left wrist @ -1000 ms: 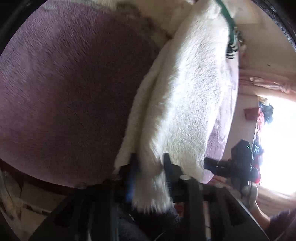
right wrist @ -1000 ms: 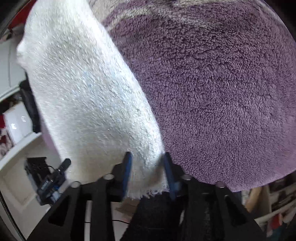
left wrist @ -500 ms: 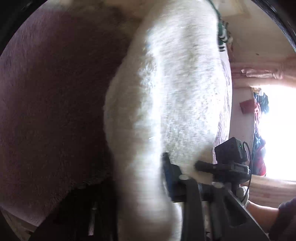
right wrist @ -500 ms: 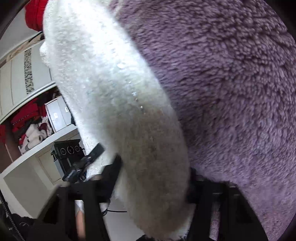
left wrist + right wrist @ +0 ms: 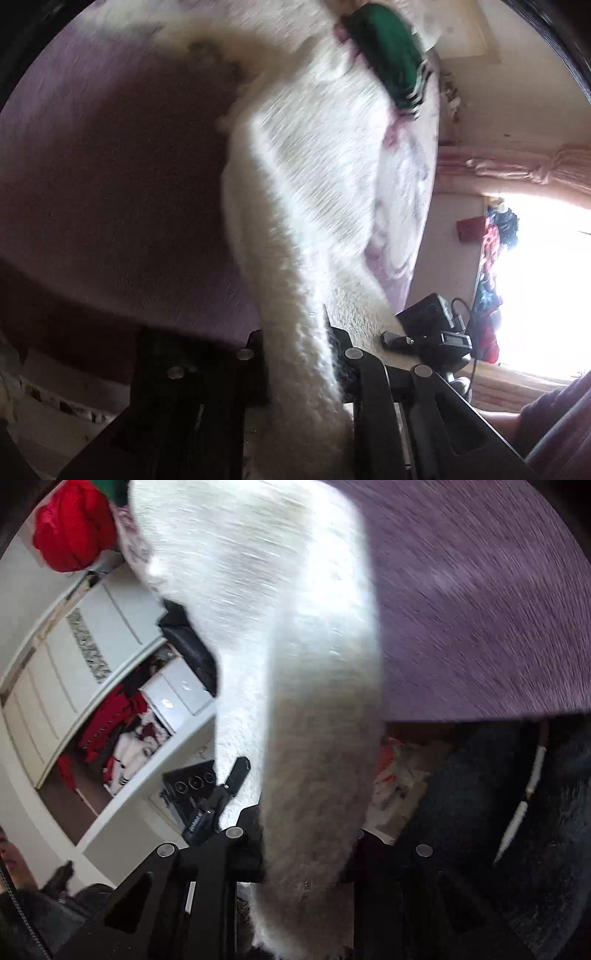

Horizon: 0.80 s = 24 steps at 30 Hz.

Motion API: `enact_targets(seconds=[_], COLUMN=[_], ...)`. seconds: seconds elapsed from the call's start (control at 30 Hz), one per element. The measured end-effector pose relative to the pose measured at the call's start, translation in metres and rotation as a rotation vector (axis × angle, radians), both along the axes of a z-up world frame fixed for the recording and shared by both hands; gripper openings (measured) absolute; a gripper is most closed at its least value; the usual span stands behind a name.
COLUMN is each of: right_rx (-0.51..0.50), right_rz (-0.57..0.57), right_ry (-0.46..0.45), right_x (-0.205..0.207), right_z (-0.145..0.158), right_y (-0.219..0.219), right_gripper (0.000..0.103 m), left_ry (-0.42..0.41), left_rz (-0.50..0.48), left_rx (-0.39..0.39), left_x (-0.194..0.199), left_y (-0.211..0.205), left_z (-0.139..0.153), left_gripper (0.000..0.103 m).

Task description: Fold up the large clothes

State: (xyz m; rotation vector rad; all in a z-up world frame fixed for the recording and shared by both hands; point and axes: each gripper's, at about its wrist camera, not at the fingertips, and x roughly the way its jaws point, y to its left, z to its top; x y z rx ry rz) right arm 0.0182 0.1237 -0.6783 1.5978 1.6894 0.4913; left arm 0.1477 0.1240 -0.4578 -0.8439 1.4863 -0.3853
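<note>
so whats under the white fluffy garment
A purple fleece blanket lies beneath the white fluffy garment, showing beside it. Whatever sits directly under the garment's covered stretch is hidden.

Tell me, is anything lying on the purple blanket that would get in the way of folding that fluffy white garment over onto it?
Nothing visible does. Both the left gripper and the right gripper are clamped on the white garment, and the purple blanket beside it looks bare. A green item lies at the garment's far end, away from that stretch.
</note>
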Motion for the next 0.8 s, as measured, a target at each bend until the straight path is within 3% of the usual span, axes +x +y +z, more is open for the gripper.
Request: enact_targets(seconds=[0.13,0.23,0.3,0.43,0.53,0.63,0.7,0.8], right_rx=[0.029,-0.057,-0.112,-0.155,-0.16,-0.118,-0.08,-0.041], right_rz=[-0.12,-0.162,-0.207,-0.278,-0.302,-0.284,-0.265,-0.275], right_ry=[-0.149,-0.241,-0.236,-0.135,-0.046,0.005,-0.011,-0.088], right_x=[0.084,0.169,0.212,0.266,0.285,0.298,0.306,0.328], right_z=[0.032,0.036,0.02,-0.033,-0.057,-0.049,-0.037,-0.006], right_y=[-0.013,-0.014,-0.018,-0.023,-0.021,-0.011,-0.01,0.01], right_gripper=[0.021,0.02,0.02,0.02,0.02,0.021,0.028,0.044], left_ry=[-0.174,-0.22,-0.213,-0.097,-0.047,-0.01,-0.012,-0.095], left_rz=[-0.002,-0.016,-0.021,-0.041,-0.034,-0.031,-0.004,0.012], left_rx=[0.019,0.052,0.054,0.044,0.03,0.01,-0.013,-0.014], left_x=[0.1,0.175,0.212,0.272,0.275,0.275,0.265,0.253], left_y=[-0.014,-0.022,-0.009,-0.026,-0.029,-0.021,-0.01,-0.008], left_z=[0.023,0.0,-0.029,-0.095,-0.106,-0.092,-0.074,-0.052], left_gripper=[0.013,0.013,0.013,0.014,0.015,0.016,0.016,0.035])
